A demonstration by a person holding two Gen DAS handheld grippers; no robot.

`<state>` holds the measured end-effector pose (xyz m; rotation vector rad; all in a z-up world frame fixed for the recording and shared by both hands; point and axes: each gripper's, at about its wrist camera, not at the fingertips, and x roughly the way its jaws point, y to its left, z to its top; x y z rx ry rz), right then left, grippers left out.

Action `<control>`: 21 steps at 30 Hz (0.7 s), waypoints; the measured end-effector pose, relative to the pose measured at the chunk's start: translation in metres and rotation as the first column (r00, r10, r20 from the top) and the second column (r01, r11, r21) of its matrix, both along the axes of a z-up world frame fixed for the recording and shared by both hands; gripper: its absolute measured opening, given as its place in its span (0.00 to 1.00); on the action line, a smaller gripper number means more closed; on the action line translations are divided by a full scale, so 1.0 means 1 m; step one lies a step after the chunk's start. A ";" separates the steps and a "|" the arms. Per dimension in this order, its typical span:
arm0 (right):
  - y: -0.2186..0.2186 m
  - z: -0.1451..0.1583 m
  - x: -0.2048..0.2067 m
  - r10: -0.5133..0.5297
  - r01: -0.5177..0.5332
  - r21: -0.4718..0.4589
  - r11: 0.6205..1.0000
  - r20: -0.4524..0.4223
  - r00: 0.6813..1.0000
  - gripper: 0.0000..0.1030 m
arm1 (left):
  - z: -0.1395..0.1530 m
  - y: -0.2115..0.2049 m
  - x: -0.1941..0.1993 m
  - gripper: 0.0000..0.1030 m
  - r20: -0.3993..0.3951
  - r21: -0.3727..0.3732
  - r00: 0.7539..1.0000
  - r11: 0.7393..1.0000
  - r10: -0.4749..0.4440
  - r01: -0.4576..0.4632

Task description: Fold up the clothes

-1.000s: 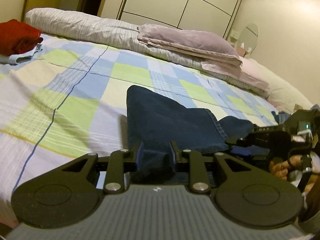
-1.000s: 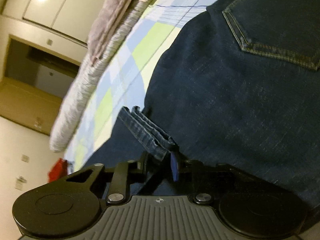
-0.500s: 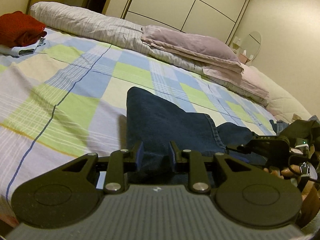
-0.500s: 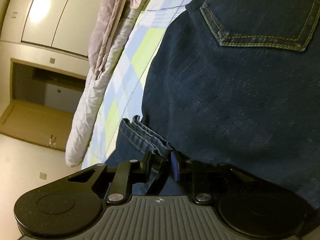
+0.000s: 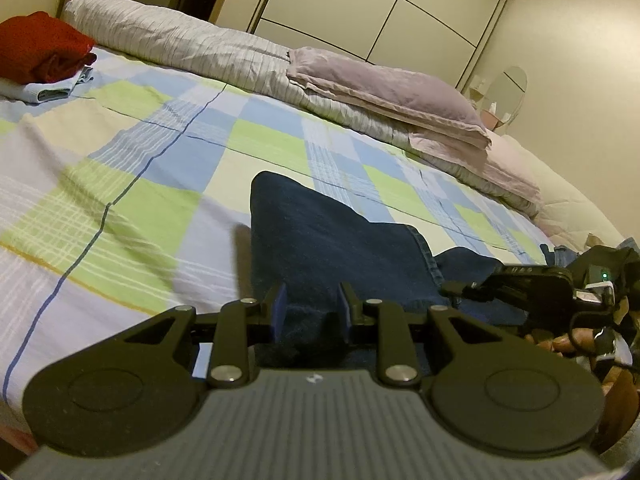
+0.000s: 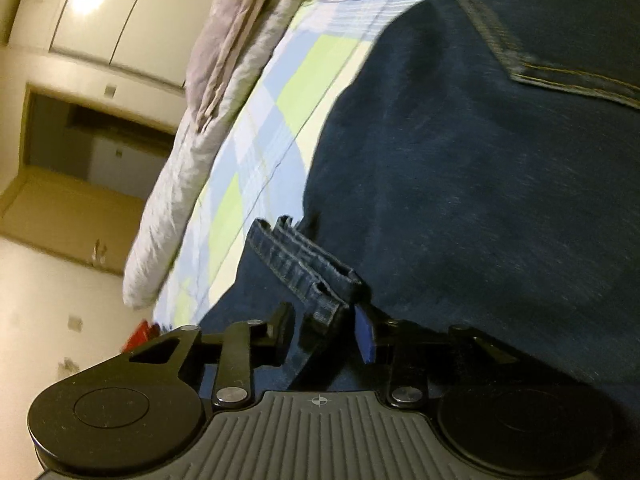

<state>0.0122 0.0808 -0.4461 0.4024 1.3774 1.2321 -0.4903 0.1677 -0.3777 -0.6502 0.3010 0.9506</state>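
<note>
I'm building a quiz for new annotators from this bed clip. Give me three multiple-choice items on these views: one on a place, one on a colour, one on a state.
1. Where does the red garment lie?
A. on a light blue folded item at the bed's far left
B. on the lilac pillow
C. between the left gripper's fingers

2. What colour are the jeans?
A. red
B. dark blue
C. white

3. What is the left gripper doing?
A. open above bare sheet
B. shut on the pillow
C. shut on the jeans

Answers:
1 A, the left wrist view shows it atop the light blue folded item.
2 B, dark denim shows in both views, with a back pocket in the right wrist view.
3 C, denim fills the gap between its blue pads; the right gripper likewise clamps the hems.
</note>
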 end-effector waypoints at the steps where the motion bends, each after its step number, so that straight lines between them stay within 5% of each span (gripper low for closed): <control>1: 0.000 -0.002 -0.001 0.001 -0.001 0.002 1.000 0.002 1.000 0.17 | 0.000 0.000 0.000 0.21 0.000 0.000 1.000 1.000 0.002 -0.002; 8: -0.038 0.036 -0.012 -0.081 0.059 0.190 0.980 0.106 0.991 0.15 | 0.013 0.000 -0.003 0.21 0.007 0.033 1.000 0.999 0.004 -0.004; 12: -0.080 0.066 -0.010 -0.170 0.137 0.189 0.972 0.168 0.971 0.15 | 0.020 -0.001 0.002 0.21 0.026 0.052 1.000 0.999 -0.018 0.017; 16: -0.111 0.035 -0.008 -0.235 0.234 0.030 0.972 0.184 0.954 0.15 | 0.015 -0.002 0.010 0.21 0.024 0.035 0.999 0.999 -0.036 0.035; 18: -0.115 0.007 -0.007 -0.232 0.238 -0.043 0.970 0.121 0.965 0.15 | 0.013 -0.004 0.012 0.21 0.017 0.030 0.999 0.999 -0.043 0.042; 21: -0.125 0.023 -0.016 -0.227 0.215 0.078 0.973 0.223 0.948 0.15 | 0.012 -0.005 0.010 0.21 0.003 0.032 0.999 0.999 -0.035 0.034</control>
